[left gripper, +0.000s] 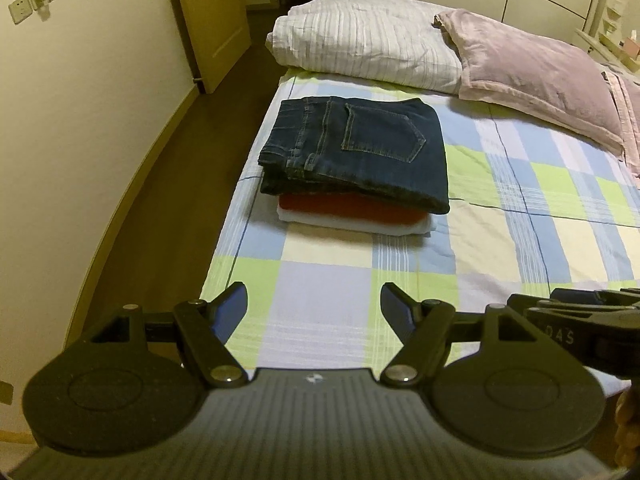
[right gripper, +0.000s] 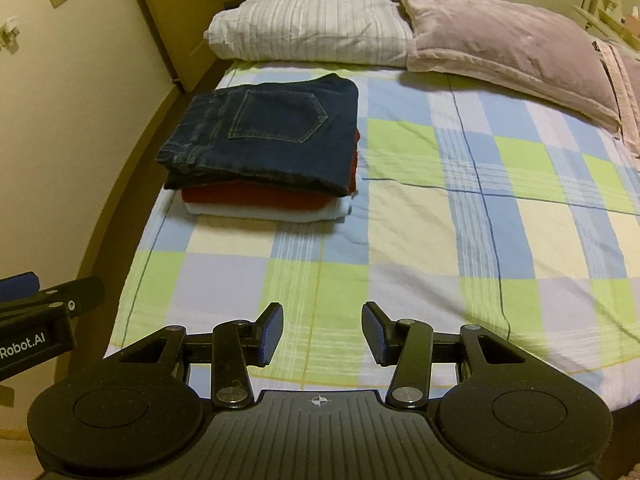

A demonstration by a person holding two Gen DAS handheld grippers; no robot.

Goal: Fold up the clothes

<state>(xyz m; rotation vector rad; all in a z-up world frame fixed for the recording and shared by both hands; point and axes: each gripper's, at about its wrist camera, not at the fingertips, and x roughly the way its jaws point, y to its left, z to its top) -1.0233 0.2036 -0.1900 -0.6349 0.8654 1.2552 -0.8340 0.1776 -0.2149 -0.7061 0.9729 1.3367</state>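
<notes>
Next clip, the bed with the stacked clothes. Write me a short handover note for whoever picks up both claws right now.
Left claw: open, empty, above the near part of the sheet.
Right claw: open, empty, beside the left one.
Clothes: one stack near the bed's left edge, jeans on top, red garment under them, white garment at the bottom.
Done: all three look folded and stacked.
Left: no unfolded clothing in either view; check outside the frame before stopping.
</notes>
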